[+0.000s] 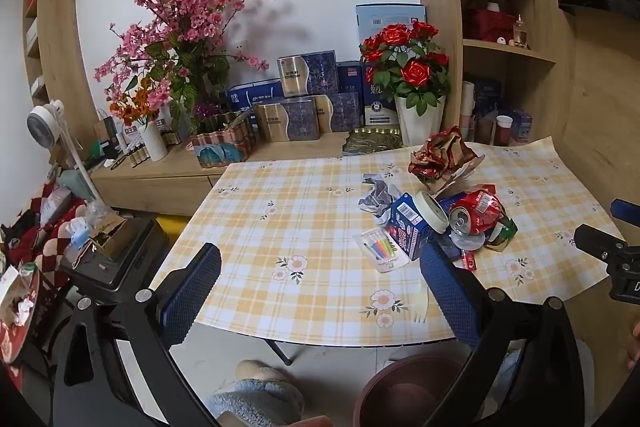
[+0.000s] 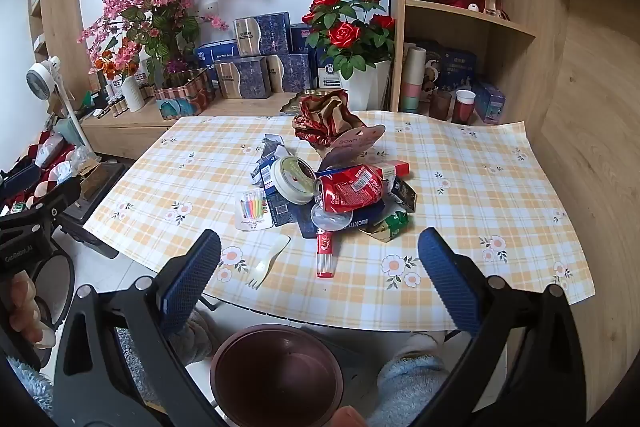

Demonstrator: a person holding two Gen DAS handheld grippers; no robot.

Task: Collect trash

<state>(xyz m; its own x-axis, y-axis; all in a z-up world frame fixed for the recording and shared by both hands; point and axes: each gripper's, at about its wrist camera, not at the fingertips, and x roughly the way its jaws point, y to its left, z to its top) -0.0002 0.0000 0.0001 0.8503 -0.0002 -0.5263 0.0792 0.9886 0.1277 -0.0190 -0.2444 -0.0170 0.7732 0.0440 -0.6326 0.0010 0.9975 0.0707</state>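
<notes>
A heap of trash lies mid-table on the yellow checked cloth (image 2: 480, 187): a crushed red can (image 2: 352, 189), a white round lid (image 2: 294, 179), a blue carton (image 1: 408, 227), crumpled red-gold paper (image 2: 324, 123) and a green wrapper (image 2: 390, 223). Nearer the front edge lie a red lighter (image 2: 325, 255), a plastic fork (image 2: 266, 265) and a pack of coloured markers (image 2: 254, 211). A brown bin (image 2: 276, 371) stands on the floor below that edge. My right gripper (image 2: 319, 239) hovers open in front of the heap. My left gripper (image 1: 320, 255) is open too, left of the heap, with nothing in it.
Behind the table a wooden sideboard (image 1: 160, 179) carries flower vases, a rose pot (image 1: 420, 123) and blue boxes. Shelves (image 2: 468, 15) stand at the back right and a wooden wall on the right. A small fan (image 1: 44, 125) and clutter sit to the left. Fuzzy blue slippers (image 1: 256, 395) flank the bin.
</notes>
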